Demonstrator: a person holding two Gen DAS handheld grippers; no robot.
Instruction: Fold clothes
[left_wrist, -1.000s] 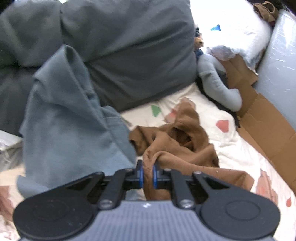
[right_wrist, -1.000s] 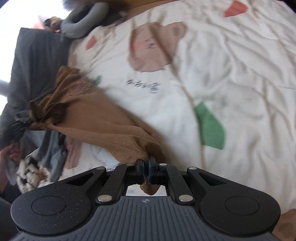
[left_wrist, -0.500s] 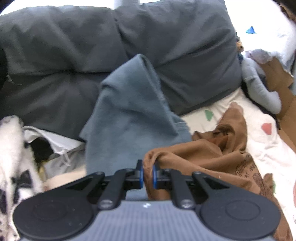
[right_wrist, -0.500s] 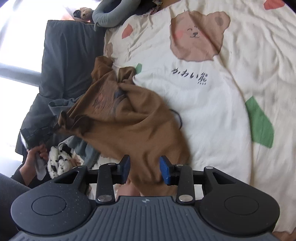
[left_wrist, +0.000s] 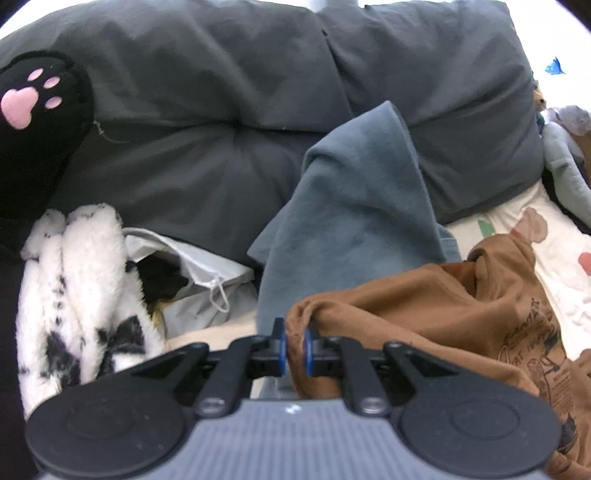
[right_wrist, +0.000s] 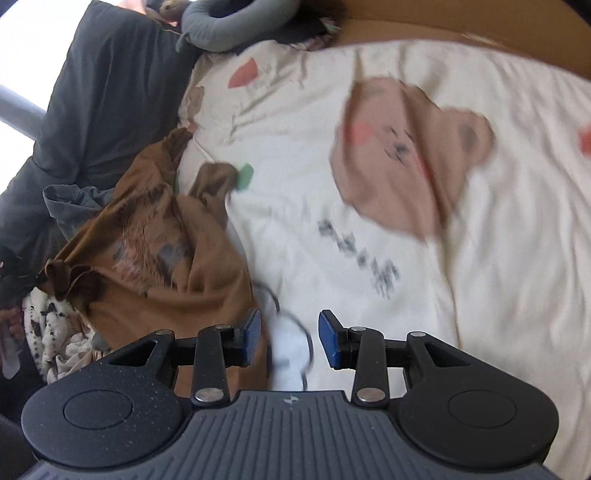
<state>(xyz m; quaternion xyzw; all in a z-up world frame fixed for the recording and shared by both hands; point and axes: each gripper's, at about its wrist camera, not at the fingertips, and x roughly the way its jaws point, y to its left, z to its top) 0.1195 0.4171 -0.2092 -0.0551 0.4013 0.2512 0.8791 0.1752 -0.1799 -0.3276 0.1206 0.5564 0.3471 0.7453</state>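
Gaping drawstring bag (left_wrist: 192, 266), dark contents

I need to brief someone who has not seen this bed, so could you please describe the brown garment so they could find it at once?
Start at the cream bedsheet printed with a bear, then look to its edge by the dark grey pillows. The brown T-shirt lies crumpled there, one bunched edge pinched in the left claw. It is the only brown cloth, with a dark print, beside a plain blue-grey garment.

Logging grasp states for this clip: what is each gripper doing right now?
Left gripper: shut on the brown shirt.
Right gripper: open, holding nothing.
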